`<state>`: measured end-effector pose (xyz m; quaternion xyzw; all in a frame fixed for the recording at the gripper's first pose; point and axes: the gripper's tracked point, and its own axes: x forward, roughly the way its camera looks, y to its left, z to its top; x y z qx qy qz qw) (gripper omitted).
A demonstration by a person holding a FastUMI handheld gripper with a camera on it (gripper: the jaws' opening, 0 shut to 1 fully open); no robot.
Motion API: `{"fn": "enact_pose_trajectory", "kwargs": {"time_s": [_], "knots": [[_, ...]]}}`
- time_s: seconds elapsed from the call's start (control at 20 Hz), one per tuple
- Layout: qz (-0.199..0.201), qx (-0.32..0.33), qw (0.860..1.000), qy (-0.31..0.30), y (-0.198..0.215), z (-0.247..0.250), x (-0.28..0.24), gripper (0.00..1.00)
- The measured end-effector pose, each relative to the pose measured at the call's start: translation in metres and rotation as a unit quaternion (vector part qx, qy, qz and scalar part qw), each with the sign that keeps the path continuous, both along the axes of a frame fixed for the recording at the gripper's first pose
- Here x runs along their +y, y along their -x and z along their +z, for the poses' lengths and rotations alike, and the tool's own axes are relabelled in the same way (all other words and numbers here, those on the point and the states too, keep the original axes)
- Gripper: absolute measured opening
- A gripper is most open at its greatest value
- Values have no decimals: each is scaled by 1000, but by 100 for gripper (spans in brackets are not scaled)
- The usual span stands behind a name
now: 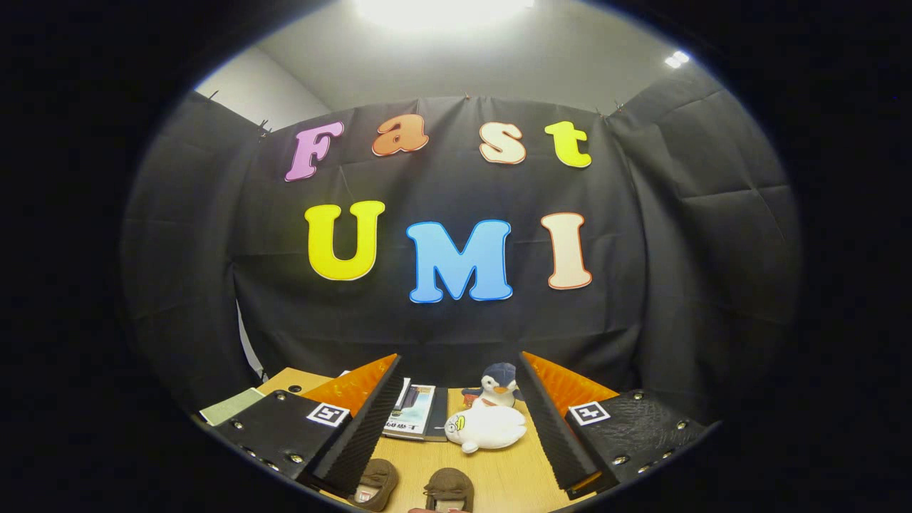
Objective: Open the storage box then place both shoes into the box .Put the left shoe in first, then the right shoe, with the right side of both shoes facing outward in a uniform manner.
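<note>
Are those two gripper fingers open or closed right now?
Open: the gripper holds its fingers wide apart, gripping nothing; shoes sit between them.

A light wooden table [513, 477] carries two brown shoes [413, 488] side by side at its near edge. Farther back lie a white plush toy [484, 427], a penguin toy [499, 385], some books [420, 413] and a green pad [231, 406].

Penguin plush [498, 385] behind white plush [486, 427]; books [419, 413] beside (table [513, 477]).
</note>
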<state>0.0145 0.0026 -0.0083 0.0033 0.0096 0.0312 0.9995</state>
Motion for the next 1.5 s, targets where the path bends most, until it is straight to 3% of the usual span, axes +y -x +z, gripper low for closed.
{"fn": "enact_pose_trajectory", "kwargs": {"time_s": [0.55,0.8,1.2,1.5], "knots": [[42,51,997,-40,-26,-55,36,96],[119,103,985,-76,-34,-95,88,96],[249,212,931,-160,-25,-156,177,97],[315,320,866,-217,-4,-219,231,99]]}}
